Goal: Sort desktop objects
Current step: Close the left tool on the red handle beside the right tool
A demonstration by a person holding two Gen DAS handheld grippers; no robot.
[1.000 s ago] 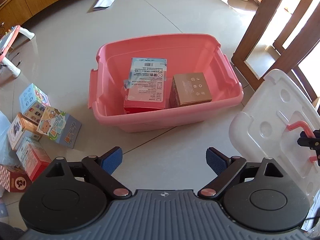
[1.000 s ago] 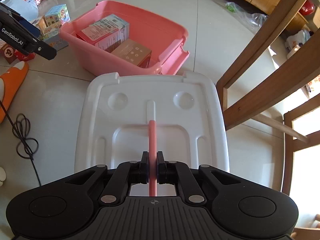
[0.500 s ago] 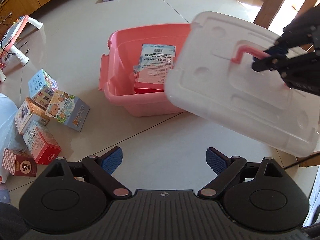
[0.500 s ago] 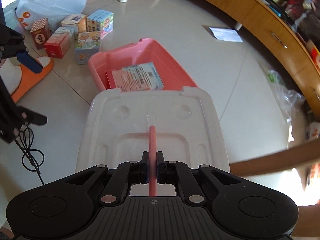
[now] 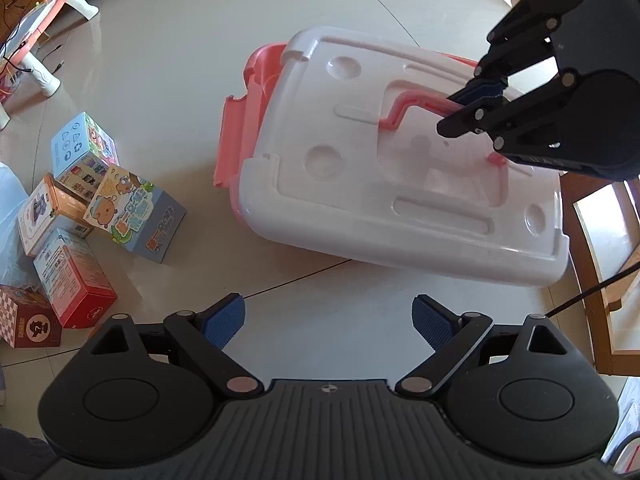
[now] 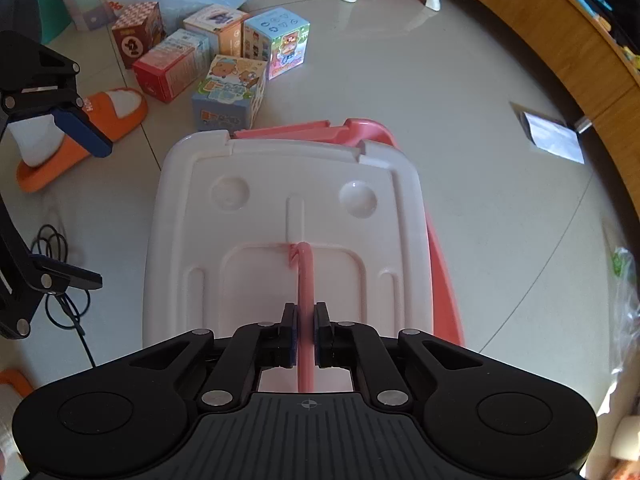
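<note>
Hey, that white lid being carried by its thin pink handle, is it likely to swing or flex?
The white lid probably tips easily: the right tongs pinch only the narrow pink handle at its middle. It looks like stiff moulded plastic, holding its shape, so little flex. Likely light for its size.

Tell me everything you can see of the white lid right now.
The white lid looks like glossy, slightly see-through moulded plastic: a rounded rectangle with a raised rim, round dimples near its corners, long grooves and notched ends. A thin pink handle stands up from a recess in its middle, and the right gripper is shut on it. The lid hangs over the pink bin, skewed, so one end of the bin shows. Whether it rests on the bin is unclear.
</note>
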